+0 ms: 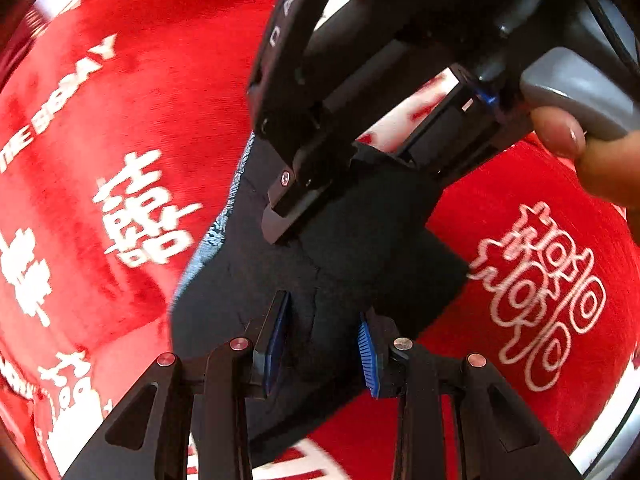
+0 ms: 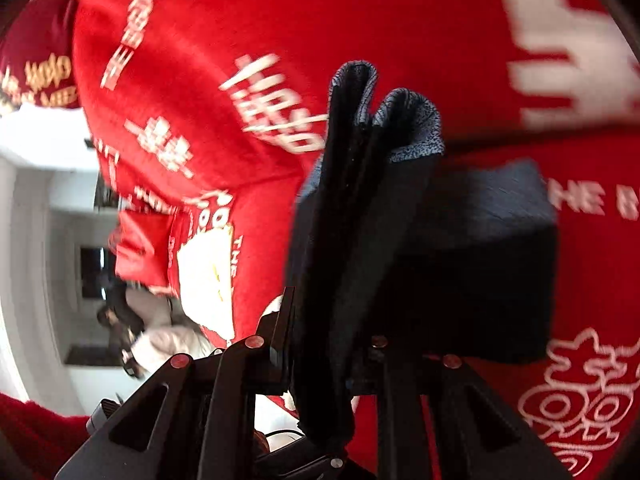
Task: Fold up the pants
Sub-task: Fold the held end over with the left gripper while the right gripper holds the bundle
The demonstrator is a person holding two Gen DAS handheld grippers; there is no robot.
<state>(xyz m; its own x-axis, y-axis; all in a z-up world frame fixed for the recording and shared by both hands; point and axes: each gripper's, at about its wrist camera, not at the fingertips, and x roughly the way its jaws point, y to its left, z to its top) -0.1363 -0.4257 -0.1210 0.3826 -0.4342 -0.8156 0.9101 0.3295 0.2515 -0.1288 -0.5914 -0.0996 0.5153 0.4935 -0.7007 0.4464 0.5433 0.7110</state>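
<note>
The dark navy pants (image 1: 320, 264) are bunched and lifted over the red bedspread (image 1: 132, 120). My left gripper (image 1: 324, 348) grips a fold of the cloth between its blue pads (image 1: 367, 350). My right gripper (image 1: 308, 200) shows in the left wrist view, just ahead, clamped on the same bundle, a thumb on its handle. In the right wrist view the pants (image 2: 380, 216) stand up in thick folds between the fingers of the right gripper (image 2: 332, 332), which is shut on them.
The red bedspread (image 2: 260, 12) with white characters and lettering fills both views. At the left of the right wrist view are a white wall or cabinet (image 2: 36, 184) and a person in light clothes (image 2: 156, 332) beyond the bed's edge.
</note>
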